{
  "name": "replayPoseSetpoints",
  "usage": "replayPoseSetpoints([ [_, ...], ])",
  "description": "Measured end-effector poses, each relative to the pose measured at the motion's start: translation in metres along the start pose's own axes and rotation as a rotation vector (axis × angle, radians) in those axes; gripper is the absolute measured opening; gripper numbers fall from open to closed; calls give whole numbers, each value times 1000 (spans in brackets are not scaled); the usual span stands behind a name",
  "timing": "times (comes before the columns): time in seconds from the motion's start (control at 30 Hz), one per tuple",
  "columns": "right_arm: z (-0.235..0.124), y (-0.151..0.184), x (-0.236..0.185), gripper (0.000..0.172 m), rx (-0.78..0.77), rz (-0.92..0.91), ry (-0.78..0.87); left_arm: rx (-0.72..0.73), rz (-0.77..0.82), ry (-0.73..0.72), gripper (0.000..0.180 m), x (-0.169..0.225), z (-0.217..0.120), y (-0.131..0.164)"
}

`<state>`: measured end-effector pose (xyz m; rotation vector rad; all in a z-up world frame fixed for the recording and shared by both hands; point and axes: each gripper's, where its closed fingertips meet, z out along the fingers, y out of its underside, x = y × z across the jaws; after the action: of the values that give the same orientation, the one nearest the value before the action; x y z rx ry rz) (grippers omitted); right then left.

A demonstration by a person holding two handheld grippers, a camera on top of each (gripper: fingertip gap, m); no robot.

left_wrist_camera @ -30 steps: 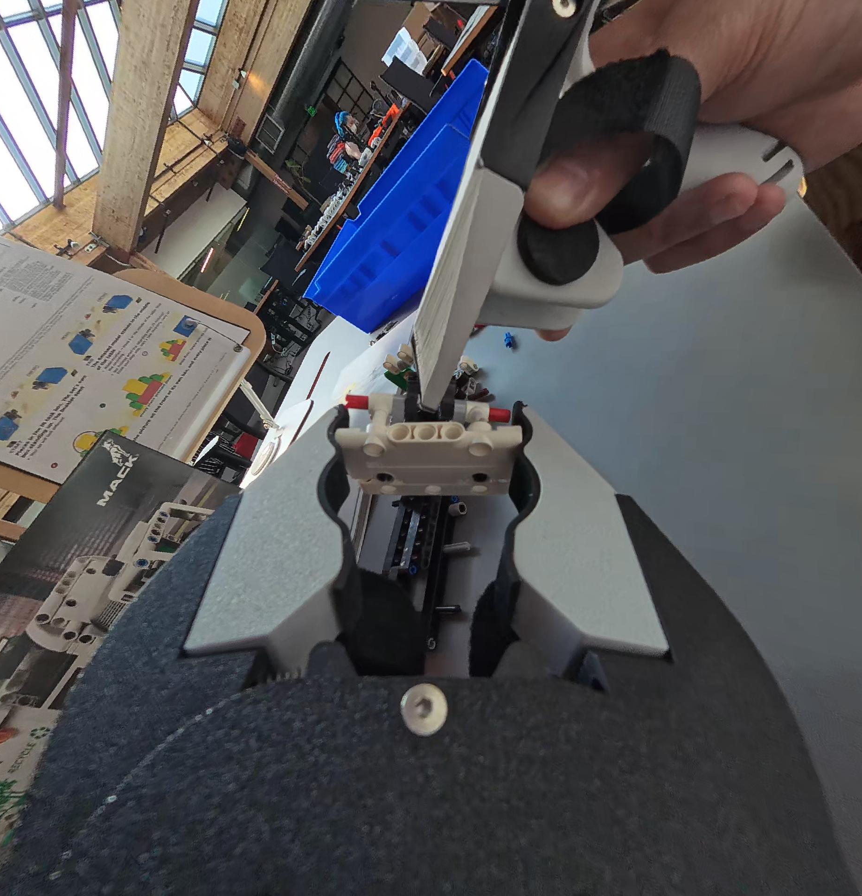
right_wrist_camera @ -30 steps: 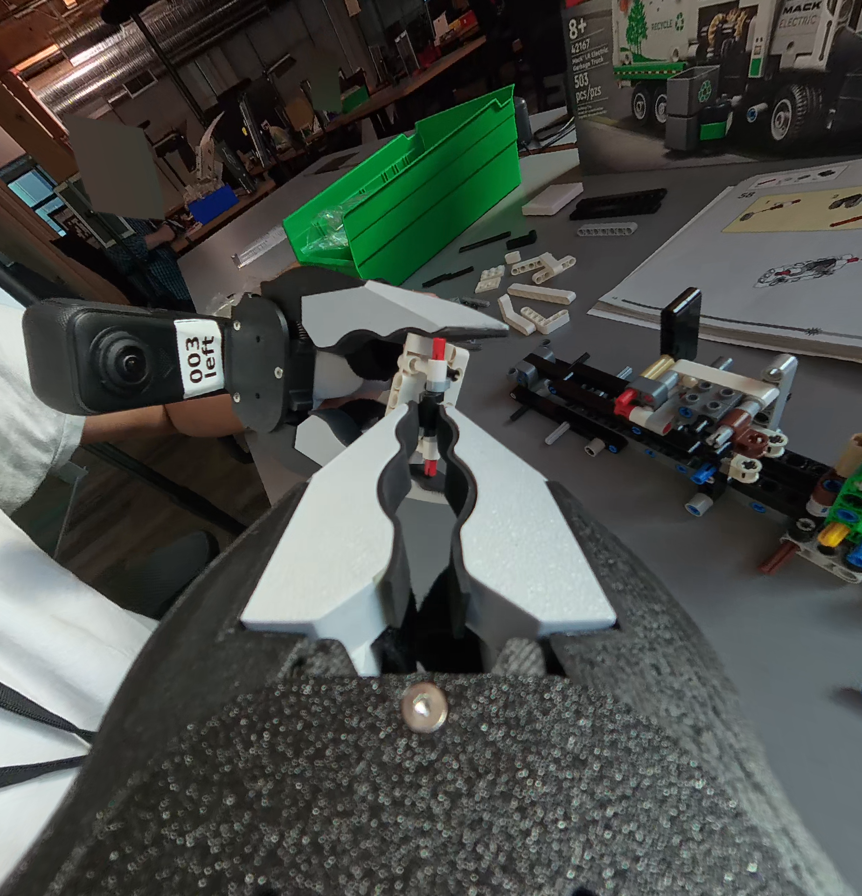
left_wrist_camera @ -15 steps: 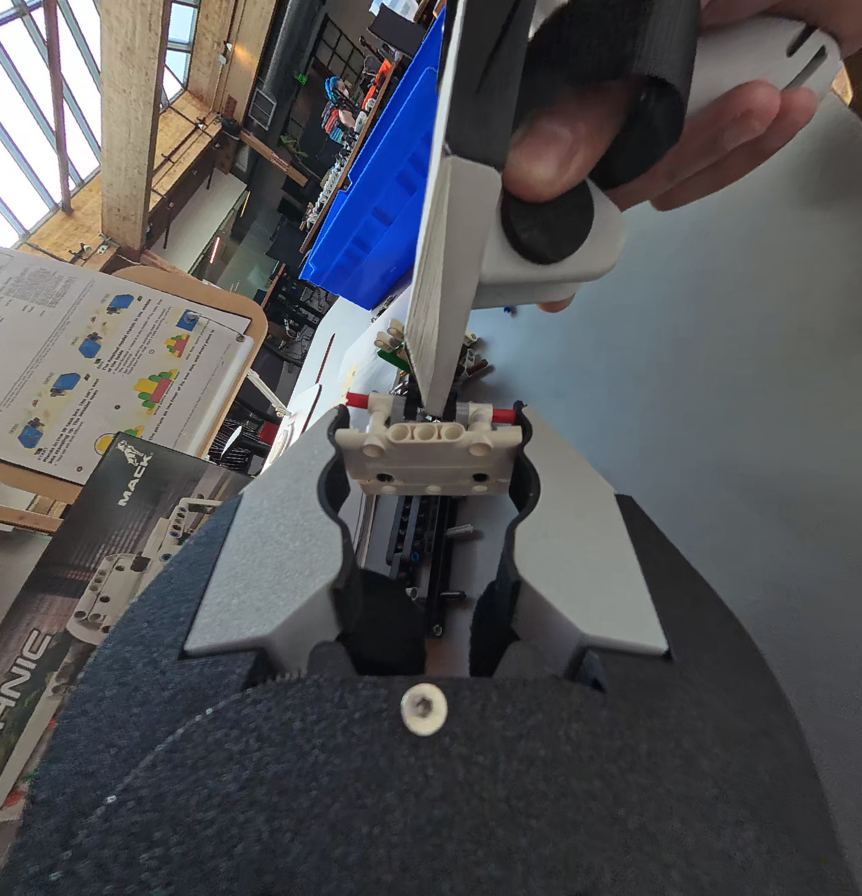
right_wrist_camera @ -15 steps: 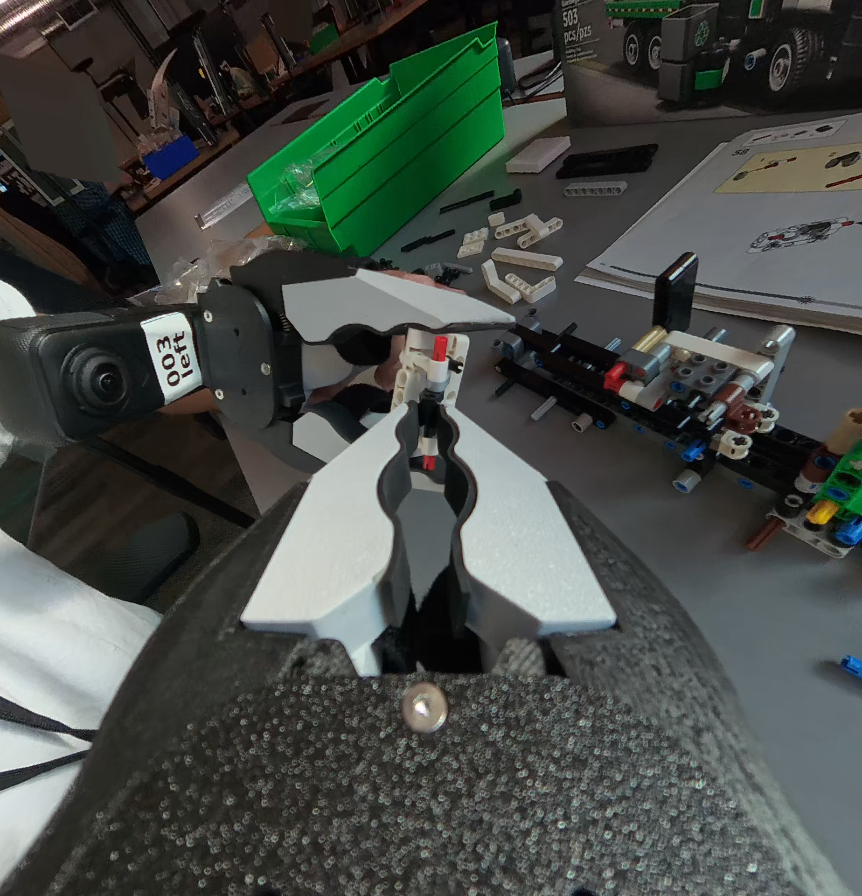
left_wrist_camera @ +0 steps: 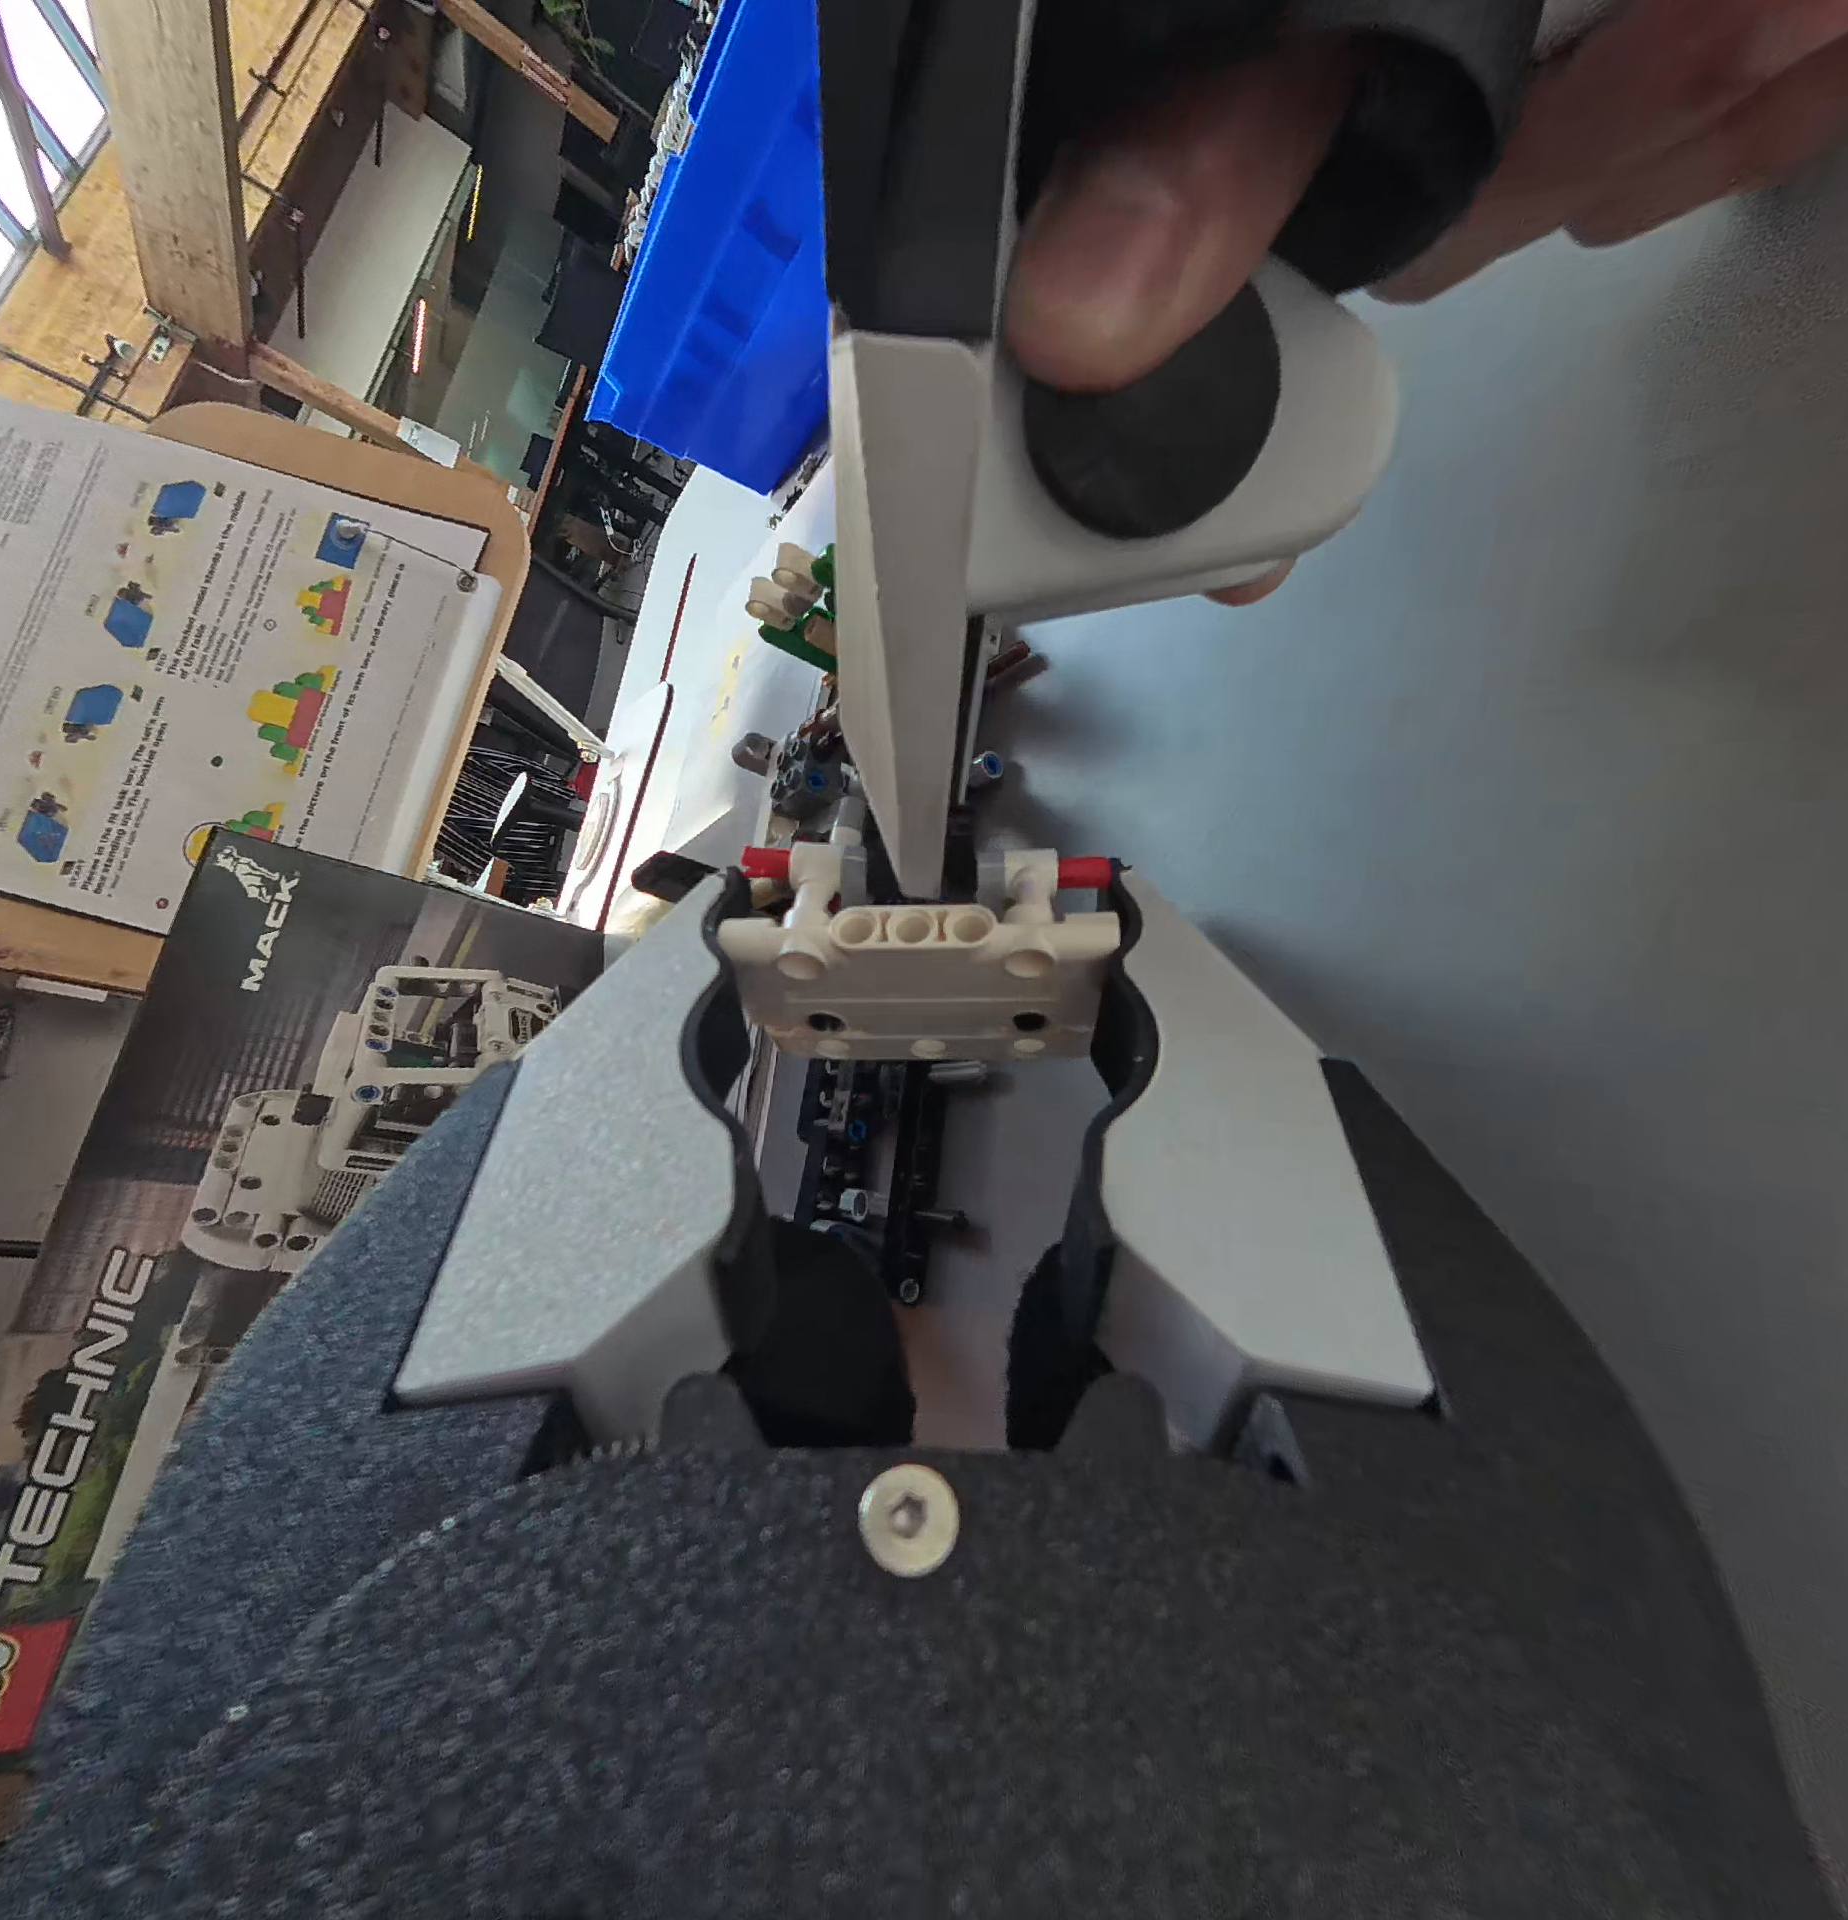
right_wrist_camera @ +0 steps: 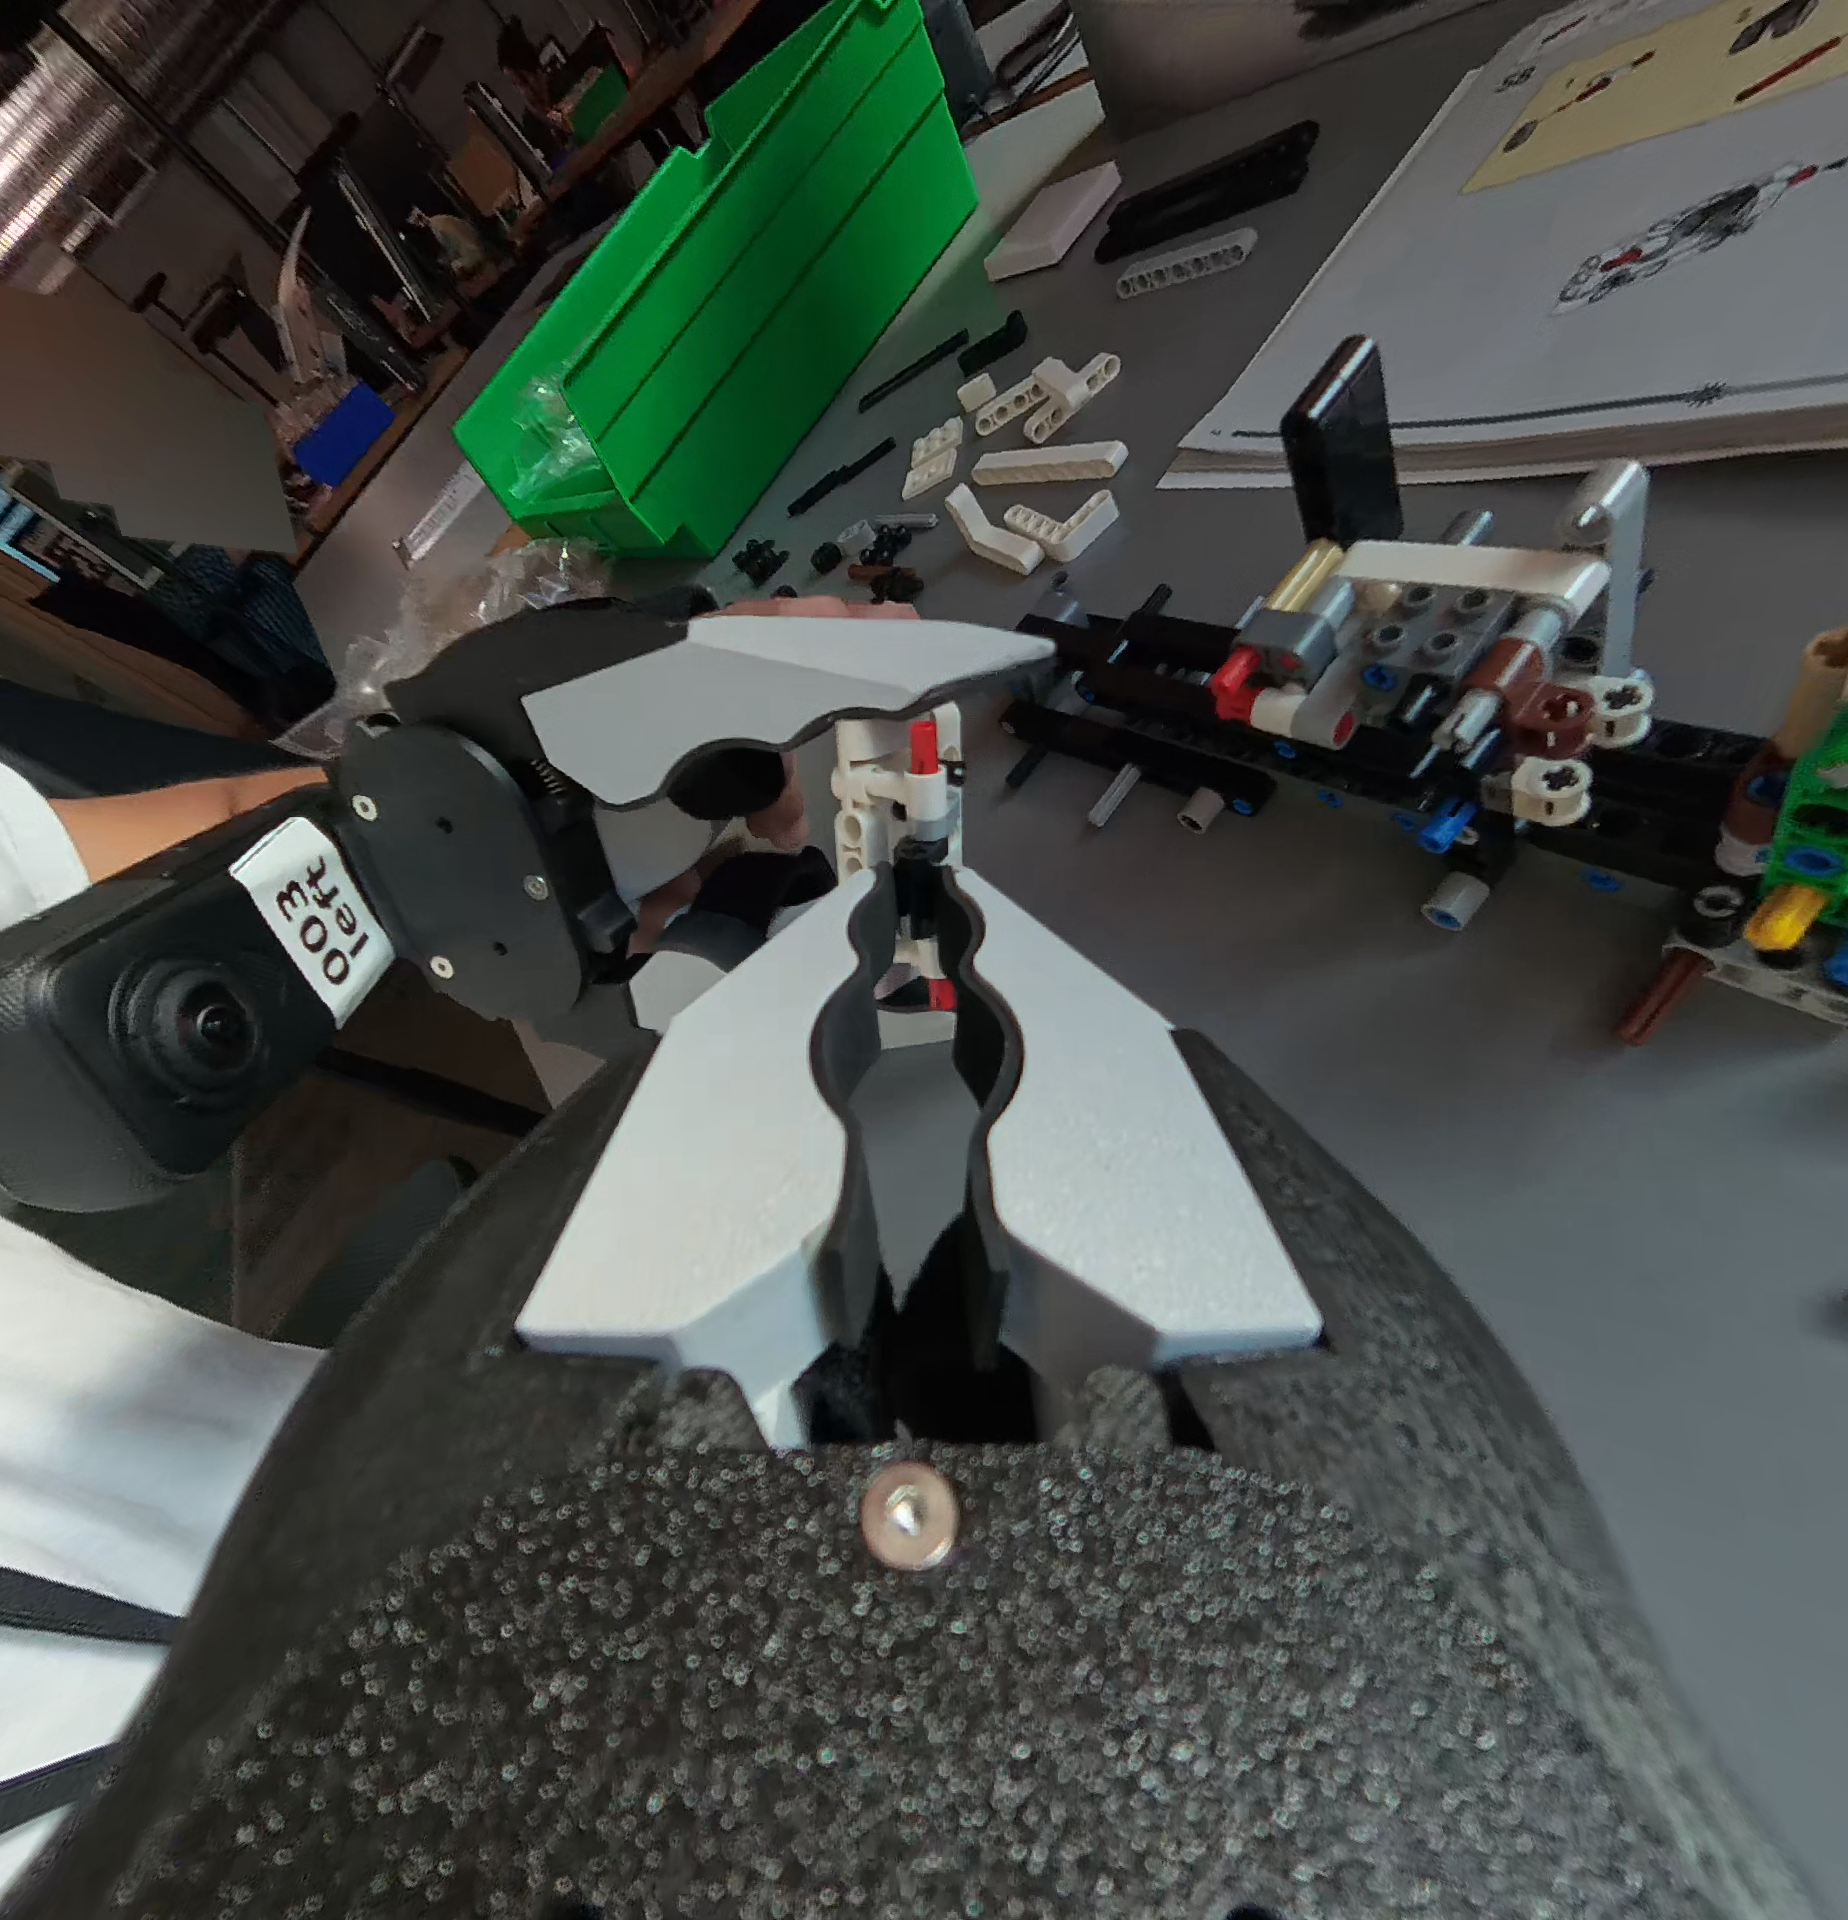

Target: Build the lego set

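Both your grippers have neared the black chassis (right_wrist_camera: pixel 1263 675): left gripper (left_wrist_camera: pixel 918 971) clamps the white panel (left_wrist_camera: pixel 920 987), right gripper (right_wrist_camera: pixel 915 914) pinches its black centre piece (right_wrist_camera: pixel 915 883)

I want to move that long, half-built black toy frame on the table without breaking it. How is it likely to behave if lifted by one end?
The black toy frame is long and thin, so it would probably flex or sag. Its clipped-on grey and white pieces and protruding pins look apt to pop off. Plastic with open holes, it is probably light.
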<state>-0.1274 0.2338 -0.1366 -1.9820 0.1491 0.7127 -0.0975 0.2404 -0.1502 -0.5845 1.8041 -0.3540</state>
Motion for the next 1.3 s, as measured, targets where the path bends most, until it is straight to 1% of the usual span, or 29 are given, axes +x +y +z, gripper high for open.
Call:
replayPoseSetpoints([
  [0.1,0,-2,0,6,27,89,-65,8,-16,4,64,-1,0,-2],
  [0.27,-2,-3,-3,6,48,66,-112,29,-36,18,64,0,-2,-3],
  [0.6,-7,-3,-10,8,46,87,-220,57,-59,32,64,0,-5,-7],
  [0.83,-7,-1,-10,7,32,62,-227,74,-70,50,64,3,-6,-10],
  [0.97,-4,2,-5,7,18,-13,-145,84,-62,53,64,4,-8,-13],
  [1.13,-1,7,-5,6,-8,-76,-81,69,-36,33,64,2,-7,-10],
  [1.23,1,7,2,6,1,-103,34,30,-30,28,65,3,-3,-5],
  [1.3,3,5,6,6,24,-141,119,17,-56,29,64,1,-2,-2],
])
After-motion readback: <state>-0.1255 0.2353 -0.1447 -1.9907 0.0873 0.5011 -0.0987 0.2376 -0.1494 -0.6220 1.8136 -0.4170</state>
